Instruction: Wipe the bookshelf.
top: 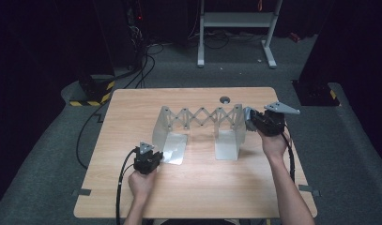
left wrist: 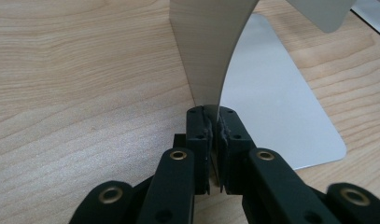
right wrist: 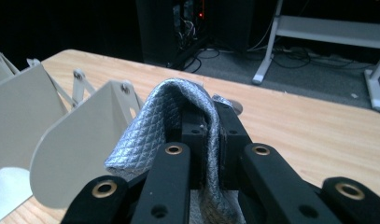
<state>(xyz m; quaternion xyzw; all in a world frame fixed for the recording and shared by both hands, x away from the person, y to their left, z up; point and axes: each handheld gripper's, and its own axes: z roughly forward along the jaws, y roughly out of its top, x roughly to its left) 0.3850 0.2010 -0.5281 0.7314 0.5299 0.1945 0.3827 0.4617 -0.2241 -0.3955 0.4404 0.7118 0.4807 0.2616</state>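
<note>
The left gripper (left wrist: 214, 122) pinches the thin edge of the left upright plate of a pale grey metal expanding book rack (top: 201, 123) with scissor-lattice back, standing mid-table. The right gripper (right wrist: 211, 126), raised beside the rack's right end, clamps a silvery quilted cloth (right wrist: 145, 140) (diamond-textured, draped over one jaw). The light wooden table (top: 132, 108) carries a round grommet (top: 225, 99) behind the rack.

Light wood-grain table (top: 198, 187) with rounded corners, grey cable grommet (top: 225, 100) near its far edge, expandable metal bookend rack (top: 198, 123) standing mid-table, its two flat feet resting on the worktop
</note>
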